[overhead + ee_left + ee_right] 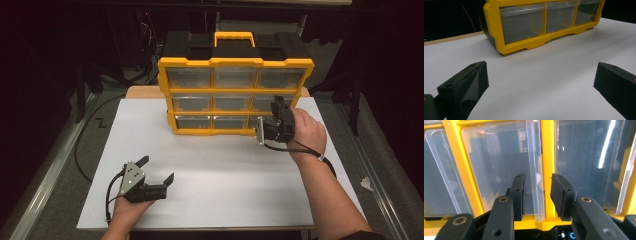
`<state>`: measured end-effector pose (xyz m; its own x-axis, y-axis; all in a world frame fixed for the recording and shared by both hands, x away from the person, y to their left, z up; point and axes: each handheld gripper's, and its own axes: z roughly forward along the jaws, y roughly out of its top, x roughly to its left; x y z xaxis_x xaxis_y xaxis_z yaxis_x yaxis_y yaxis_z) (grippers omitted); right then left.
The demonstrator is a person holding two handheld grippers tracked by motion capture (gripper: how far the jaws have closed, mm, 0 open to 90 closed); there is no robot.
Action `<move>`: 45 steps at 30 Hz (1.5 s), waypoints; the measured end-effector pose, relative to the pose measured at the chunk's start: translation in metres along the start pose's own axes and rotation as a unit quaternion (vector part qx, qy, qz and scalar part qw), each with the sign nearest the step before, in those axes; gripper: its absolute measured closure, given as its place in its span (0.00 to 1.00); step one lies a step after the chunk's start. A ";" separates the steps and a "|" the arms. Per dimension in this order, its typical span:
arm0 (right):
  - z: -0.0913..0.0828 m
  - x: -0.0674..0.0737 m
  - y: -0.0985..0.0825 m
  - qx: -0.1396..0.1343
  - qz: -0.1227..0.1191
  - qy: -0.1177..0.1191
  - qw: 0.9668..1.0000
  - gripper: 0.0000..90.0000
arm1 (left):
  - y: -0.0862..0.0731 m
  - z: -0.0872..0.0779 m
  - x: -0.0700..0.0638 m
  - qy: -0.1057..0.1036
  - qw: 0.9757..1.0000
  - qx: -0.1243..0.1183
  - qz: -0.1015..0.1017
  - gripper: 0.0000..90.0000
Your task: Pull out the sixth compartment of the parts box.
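Two grippers: left gripper [159, 169] wide over worktop [225, 170]; right gripper [537, 192] narrow, straddling drawer [499, 170] lip, may slip off or tip organizer [235, 95]

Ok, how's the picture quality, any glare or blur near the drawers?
High view: dim surroundings, white tabletop evenly lit. Right gripper view: a bright streak of glare on the clear drawer front, and the close jaws look soft. Left gripper view: the yellow organizer is sharp, jaws slightly blurred.

The white table [210, 185] in front is bare and wide. The yellow drawer box [235, 95] blocks the back, right gripper [278, 114] against it.
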<state>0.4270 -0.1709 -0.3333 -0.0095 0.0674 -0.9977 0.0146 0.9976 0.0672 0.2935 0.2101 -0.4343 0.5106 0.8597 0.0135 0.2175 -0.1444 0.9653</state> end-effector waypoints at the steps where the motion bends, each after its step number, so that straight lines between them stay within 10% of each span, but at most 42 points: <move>1: 0.001 0.000 0.000 -0.004 -0.002 -0.002 1.000 0.75 | 0.000 0.000 0.000 0.000 1.000 0.000 0.000 0.00; 45: 0.017 0.001 0.005 0.004 -0.052 0.002 0.999 0.88 | 0.000 -0.001 0.001 0.000 1.000 -0.001 -0.002 0.00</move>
<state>0.4437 -0.1662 -0.3344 -0.0158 -0.0375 -0.9992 0.0222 0.9990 -0.0378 0.2931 0.2110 -0.4337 0.5093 0.8605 0.0107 0.2179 -0.1409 0.9657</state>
